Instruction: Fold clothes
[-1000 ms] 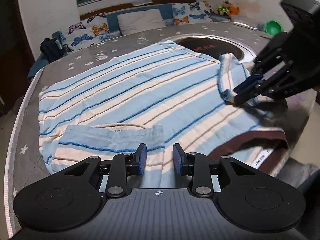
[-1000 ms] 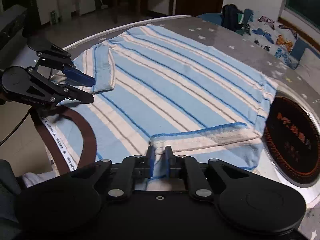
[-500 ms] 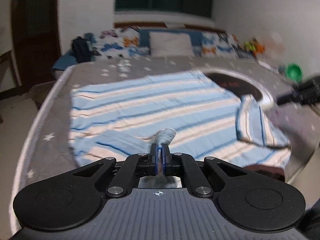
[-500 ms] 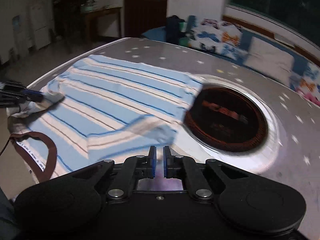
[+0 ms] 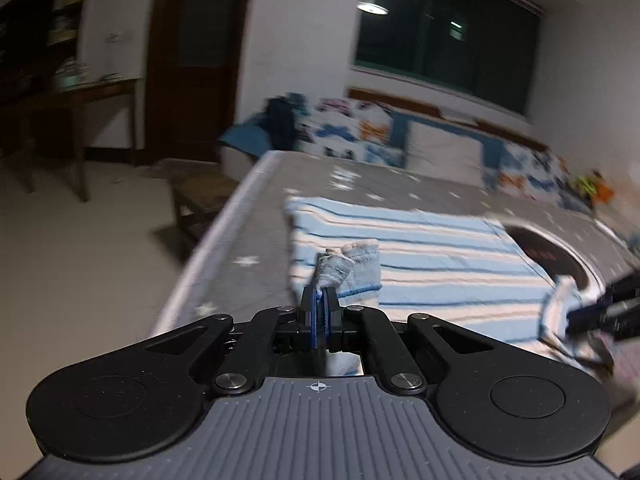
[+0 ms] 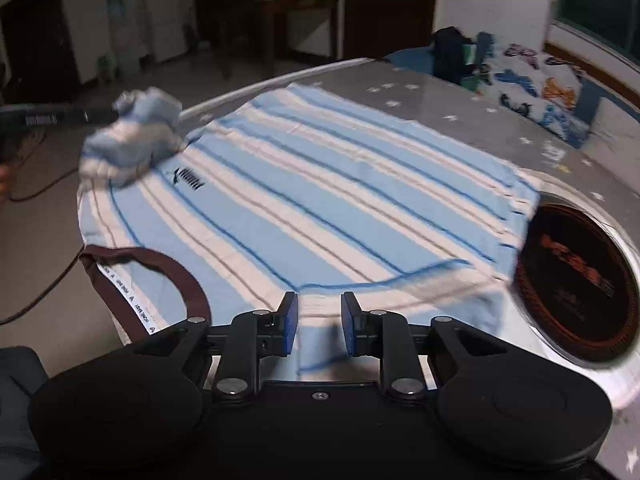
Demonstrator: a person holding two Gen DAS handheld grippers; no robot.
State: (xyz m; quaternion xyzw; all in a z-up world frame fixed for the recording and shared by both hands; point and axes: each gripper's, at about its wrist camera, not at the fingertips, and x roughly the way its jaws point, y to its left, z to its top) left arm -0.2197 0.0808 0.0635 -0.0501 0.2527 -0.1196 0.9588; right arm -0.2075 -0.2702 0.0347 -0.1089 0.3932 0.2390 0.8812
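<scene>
Spread across the bed (image 6: 460, 104), the striped shirt (image 6: 320, 200) is lying flat for folding; left tool (image 5: 319, 312) is pinching its sleeve (image 5: 340, 264) near the bed's side edge to carry it inward, while right tool (image 6: 319, 320), jaws just parted and gripping nothing, is hovering over the other sleeve (image 6: 400, 292).

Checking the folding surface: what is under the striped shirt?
The shirt lies on a grey star-print cover. Its right edge overlaps a dark round print on it. What the shirt covers cannot be seen.

You see a shirt (image 6: 320, 200) striped light blue, cream and dark blue, its collar (image 6: 176, 276) brown, on a grey, white-starred bedcover (image 6: 460, 104).
</scene>
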